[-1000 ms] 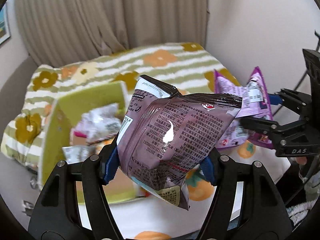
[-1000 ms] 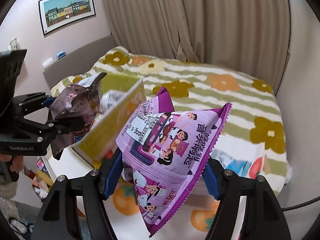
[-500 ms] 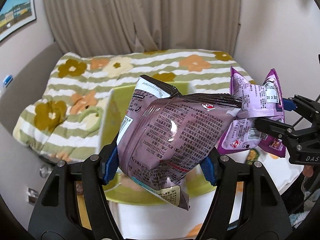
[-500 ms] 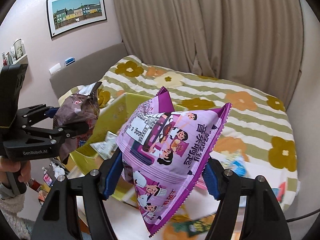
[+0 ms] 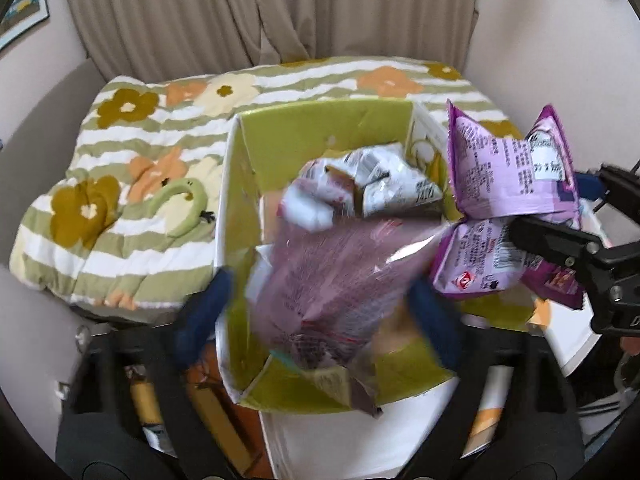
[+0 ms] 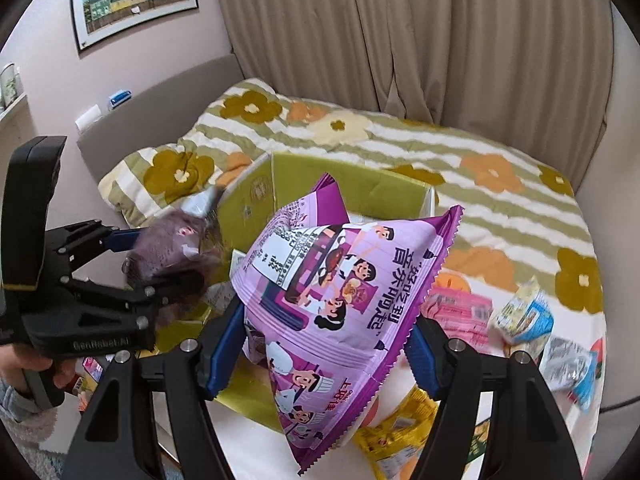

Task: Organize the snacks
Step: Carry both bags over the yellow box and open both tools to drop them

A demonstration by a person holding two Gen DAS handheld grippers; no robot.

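Observation:
A green cardboard box [image 5: 320,132] stands open on the bed with several snack packets [image 5: 384,184] inside; it also shows in the right wrist view [image 6: 360,184]. My left gripper [image 5: 316,312] is over the box with its blue pads spread wide; a dark purple snack bag [image 5: 332,280] sits blurred between them, over the box. The left gripper [image 6: 160,256] and that bag [image 6: 176,244] also show in the right wrist view. My right gripper [image 6: 324,336] is shut on a bright purple snack bag [image 6: 336,288], held beside the box's right edge [image 5: 508,200].
A striped floral quilt [image 5: 132,184] covers the bed behind the box. Loose snacks lie to the right: a pink packet [image 6: 460,312], a blue and white packet [image 6: 524,316], a yellow packet [image 6: 396,432]. Curtains hang behind.
The left gripper has tilted down over the box and its jaws have spread apart; the dark purple bag is blurred and slipping downward. The right gripper has moved closer to the box with its bag.

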